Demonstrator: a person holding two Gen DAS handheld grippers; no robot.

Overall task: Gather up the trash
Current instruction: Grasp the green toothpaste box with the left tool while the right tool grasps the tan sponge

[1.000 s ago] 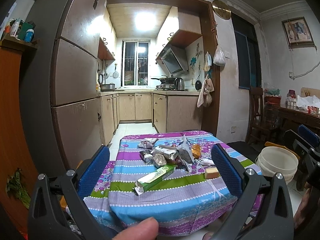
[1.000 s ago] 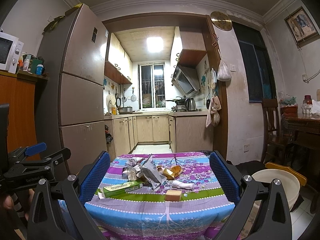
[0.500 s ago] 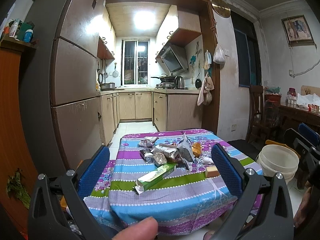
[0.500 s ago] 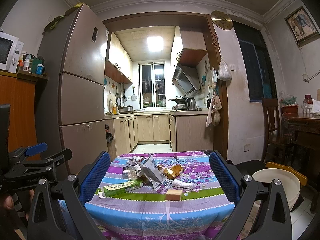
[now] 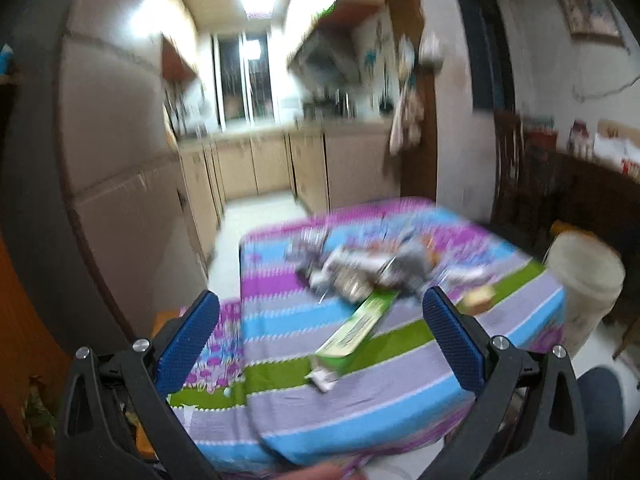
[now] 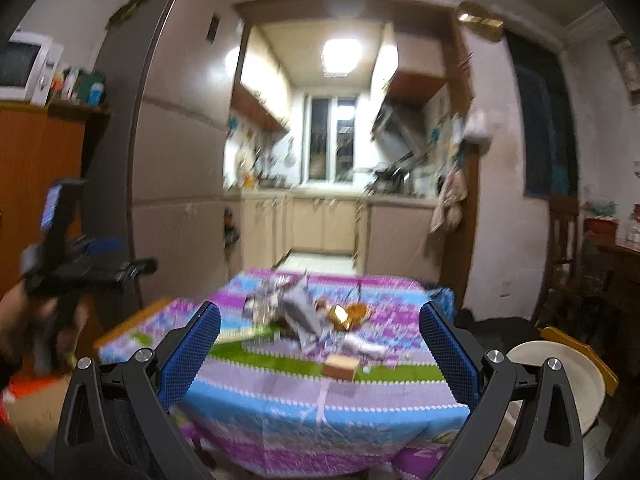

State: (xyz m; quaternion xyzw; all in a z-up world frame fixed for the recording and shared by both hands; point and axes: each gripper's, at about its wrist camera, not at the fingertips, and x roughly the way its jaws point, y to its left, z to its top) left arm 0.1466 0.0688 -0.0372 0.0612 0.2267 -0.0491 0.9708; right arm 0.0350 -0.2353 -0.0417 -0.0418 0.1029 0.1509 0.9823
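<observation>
- Left tool [image 5: 320,312], nearest the lens, hovers over the near edge of the table [image 5: 400,408] with its blue-padded fingers [image 5: 188,340] spread wide and gripping nothing; the picture is smeared by motion.
- Right tool [image 6: 320,340] likewise stands spread wide and empty above the table's striped cloth [image 6: 320,400]; at its far left a hand [image 6: 16,320] holds the other tool's handle.
- A long green carton [image 5: 356,328] lies slantwise on the cloth just past the left tool, one end at the rubbish heap.
- A small tan block [image 6: 340,366] sits alone on the cloth, in front of the heap as the right camera sees it.
- The trash pile [image 5: 360,268], crumpled foil, wrappers and a gold-coloured packet [image 6: 346,312], rests near the middle of the table, well short of either tool.
- A pale bucket [image 6: 560,384] stands on the floor beside the table's right edge.
- Beyond, a tall fridge [image 6: 176,140] flanks the lit kitchen doorway.
</observation>
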